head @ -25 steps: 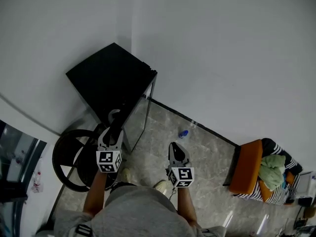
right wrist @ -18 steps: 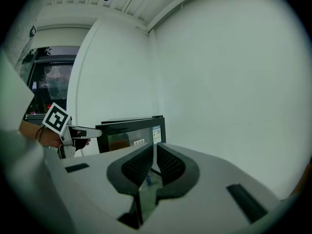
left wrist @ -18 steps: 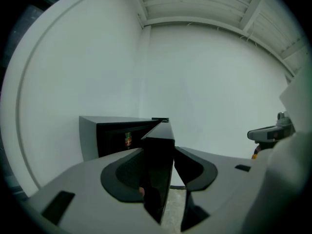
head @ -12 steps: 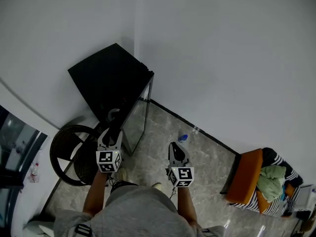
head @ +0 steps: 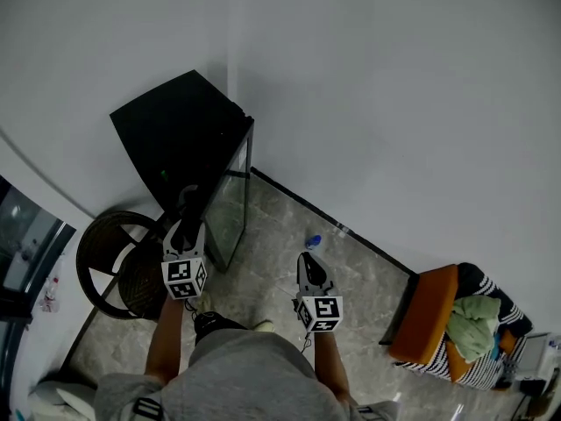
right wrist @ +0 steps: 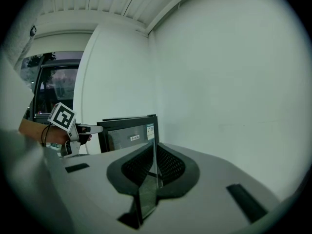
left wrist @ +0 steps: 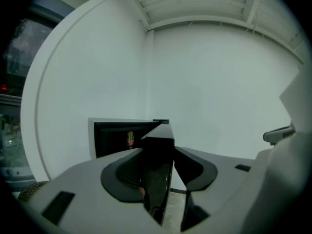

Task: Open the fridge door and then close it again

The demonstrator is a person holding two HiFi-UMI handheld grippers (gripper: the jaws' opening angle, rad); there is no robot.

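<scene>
in the corner where 2 white walls meet, the black fridge (head: 171, 134) is standing upright, its front facing out over the tiled floor. the glass fridge door (head: 232, 209) is hanging partly open with its long edge running vertically. it is hinged on the wall side, and its free edge is pointing back toward the person. the left gripper (head: 188, 200) is clamping that free edge, jaws spread wide around the thick frame. the right gripper (head: 308, 260) is hovering apart from the fridge, jaws pressed together and holding nothing. in both gripper views the grippers' own bodies are hiding the fridge's lower half. inside the dark interior, 1 small item with an orange label (left wrist: 130, 138) is showing, too small to name.
</scene>
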